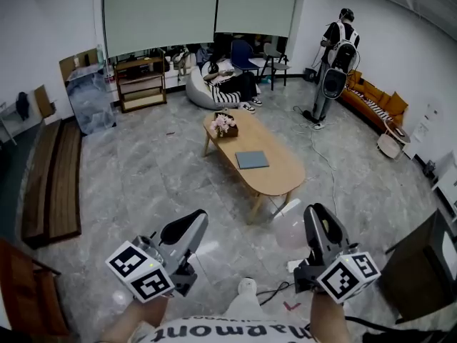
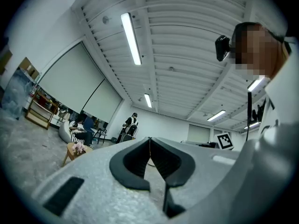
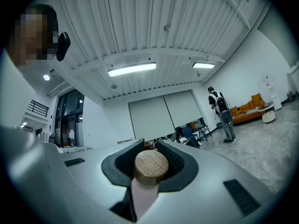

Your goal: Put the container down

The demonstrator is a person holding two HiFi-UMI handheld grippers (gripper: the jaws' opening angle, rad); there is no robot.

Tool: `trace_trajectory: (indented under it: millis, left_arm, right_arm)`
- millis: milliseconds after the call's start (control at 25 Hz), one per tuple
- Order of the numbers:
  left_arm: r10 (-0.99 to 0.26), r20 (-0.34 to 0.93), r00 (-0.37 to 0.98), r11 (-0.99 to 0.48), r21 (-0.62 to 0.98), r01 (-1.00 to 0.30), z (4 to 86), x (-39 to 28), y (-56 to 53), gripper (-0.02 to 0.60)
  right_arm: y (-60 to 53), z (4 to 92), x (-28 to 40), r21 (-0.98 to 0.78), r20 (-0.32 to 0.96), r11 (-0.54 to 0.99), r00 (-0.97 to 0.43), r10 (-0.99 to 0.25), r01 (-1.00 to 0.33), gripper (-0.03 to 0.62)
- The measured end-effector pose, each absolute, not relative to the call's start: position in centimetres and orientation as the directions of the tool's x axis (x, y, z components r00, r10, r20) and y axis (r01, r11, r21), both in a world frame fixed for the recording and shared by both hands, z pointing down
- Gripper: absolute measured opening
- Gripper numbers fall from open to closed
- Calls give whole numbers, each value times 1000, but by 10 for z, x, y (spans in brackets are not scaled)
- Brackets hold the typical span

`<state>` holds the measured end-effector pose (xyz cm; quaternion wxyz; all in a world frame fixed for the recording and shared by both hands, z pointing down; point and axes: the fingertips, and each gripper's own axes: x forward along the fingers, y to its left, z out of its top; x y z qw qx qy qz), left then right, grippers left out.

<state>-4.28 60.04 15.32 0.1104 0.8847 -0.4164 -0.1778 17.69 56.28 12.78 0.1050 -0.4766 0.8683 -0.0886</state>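
Container [image 3: 150, 168] sits between the jaws of the right gripper [image 3: 150, 142]: round cork-coloured lid facing the camera, pale pinkish translucent body running down behind it. Both dark pads press on its sides, so the jaws stand partly apart, only as wide as the container. It is held up off any surface, with the gripper roughly level. In the head view the body shows as a faint clear shape at the gripper's tip, over the grey stone-patterned floor [image 1: 143, 177], just short of the near end of the oval wooden table [image 1: 282, 177] (whether it clears the table edge cannot be told).

Jaws of the left gripper [image 2: 149, 146] are fully together, tips meeting in a thin seam, nothing between them. It is held to the left of the right one, well apart from it, also over floor. Each gripper carries its marker cube nearest the person, whose forearms enter from the bottom edge.

On the table: a small pot of pink flowers [image 1: 223, 124] at the far end, a flat blue-grey book [image 1: 251, 160] near the middle. Cables [image 1: 275, 289] lie on the floor beside the right gripper.

Farther out: a standing person [image 1: 335, 56] at the right, beside an orange sofa [image 1: 375, 100]. Another person reclines on a pale beanbag [image 1: 200, 91] beyond the table. A low wooden shelf [image 1: 141, 84] stands against the far wall under drawn blinds [image 1: 161, 13].
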Motion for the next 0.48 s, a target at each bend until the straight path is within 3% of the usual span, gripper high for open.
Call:
trace_trajectory:
  millis: [480]
  left_arm:
    - [-815,-235,531,-580,360,-731,155,-13,483,15]
  right_arm:
    - [425,134,201,-254,-81,601,-602,-794,-758,91]
